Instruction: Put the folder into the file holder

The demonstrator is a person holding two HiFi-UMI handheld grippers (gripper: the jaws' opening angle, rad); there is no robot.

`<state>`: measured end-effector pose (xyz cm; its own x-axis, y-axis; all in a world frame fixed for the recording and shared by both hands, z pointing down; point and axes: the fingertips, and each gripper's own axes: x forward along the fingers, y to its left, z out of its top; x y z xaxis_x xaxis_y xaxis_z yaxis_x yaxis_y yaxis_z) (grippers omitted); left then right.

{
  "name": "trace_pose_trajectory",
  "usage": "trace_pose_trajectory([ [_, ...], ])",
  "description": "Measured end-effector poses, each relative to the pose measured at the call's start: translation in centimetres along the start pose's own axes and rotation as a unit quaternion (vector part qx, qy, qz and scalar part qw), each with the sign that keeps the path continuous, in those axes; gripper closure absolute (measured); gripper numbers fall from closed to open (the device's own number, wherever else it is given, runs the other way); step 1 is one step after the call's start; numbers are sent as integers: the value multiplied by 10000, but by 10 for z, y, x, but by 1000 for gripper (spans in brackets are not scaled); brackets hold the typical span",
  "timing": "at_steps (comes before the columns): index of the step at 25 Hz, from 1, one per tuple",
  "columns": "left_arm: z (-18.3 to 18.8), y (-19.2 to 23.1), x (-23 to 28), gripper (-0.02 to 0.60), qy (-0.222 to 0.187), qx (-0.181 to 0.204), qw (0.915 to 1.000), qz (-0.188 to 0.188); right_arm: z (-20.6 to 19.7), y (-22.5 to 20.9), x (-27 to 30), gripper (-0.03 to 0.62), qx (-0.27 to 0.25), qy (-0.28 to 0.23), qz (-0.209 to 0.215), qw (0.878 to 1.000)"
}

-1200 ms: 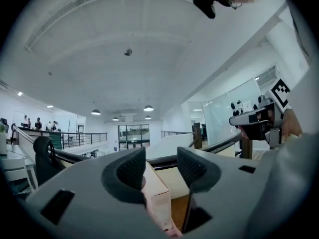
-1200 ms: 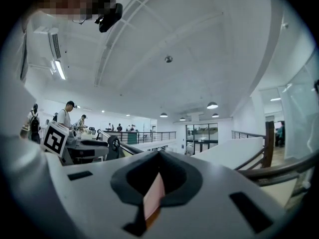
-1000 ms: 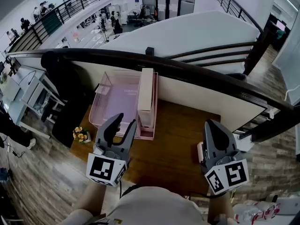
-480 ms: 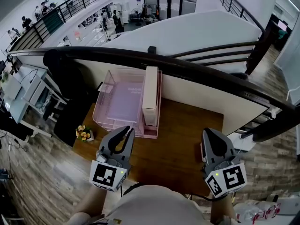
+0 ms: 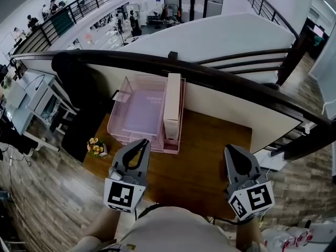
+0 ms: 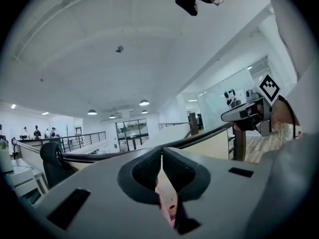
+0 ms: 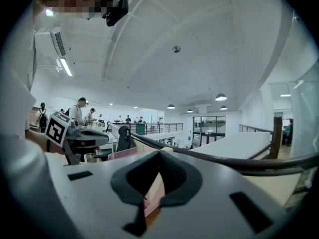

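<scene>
A pink see-through file holder (image 5: pixel 137 114) lies on the wooden table (image 5: pixel 202 161) at the back left. A cream folder (image 5: pixel 172 105) stands upright on edge in its right-hand side. My left gripper (image 5: pixel 140 145) hovers just in front of the holder's near edge, shut, with nothing between its pads. In the left gripper view the two dark pads (image 6: pixel 148 169) meet, and pink plastic shows in the slit below them. My right gripper (image 5: pixel 234 151) hangs over the table's right part, also shut and empty, well away from the holder.
A small pot of yellow flowers (image 5: pixel 95 147) sits at the table's left corner. A low cream wall topped by a dark handrail (image 5: pixel 220 73) runs right behind the table. Wooden floor lies on both sides, with a lower hall beyond the rail.
The left gripper's jaws, open a second ago, have closed on nothing. Both grippers have drawn back a little from the file holder toward the person.
</scene>
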<state>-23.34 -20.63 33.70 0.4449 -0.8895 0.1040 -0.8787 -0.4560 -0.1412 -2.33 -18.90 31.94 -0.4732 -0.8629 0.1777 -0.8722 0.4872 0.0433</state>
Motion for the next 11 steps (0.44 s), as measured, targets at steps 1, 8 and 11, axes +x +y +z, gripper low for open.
trace_pose_trajectory([
  [1, 0, 1, 0, 569, 7, -33, 10000, 11, 1, 0, 0, 591, -22, 6, 3, 10000],
  [8, 7, 17, -4, 574, -152, -176, 9995, 193, 7, -3, 0, 591, -186, 7, -45, 9998],
  [11, 7, 18, -5, 577, -173, -196, 9995, 152, 8, -4, 2, 591, -177, -5, -99, 9998],
])
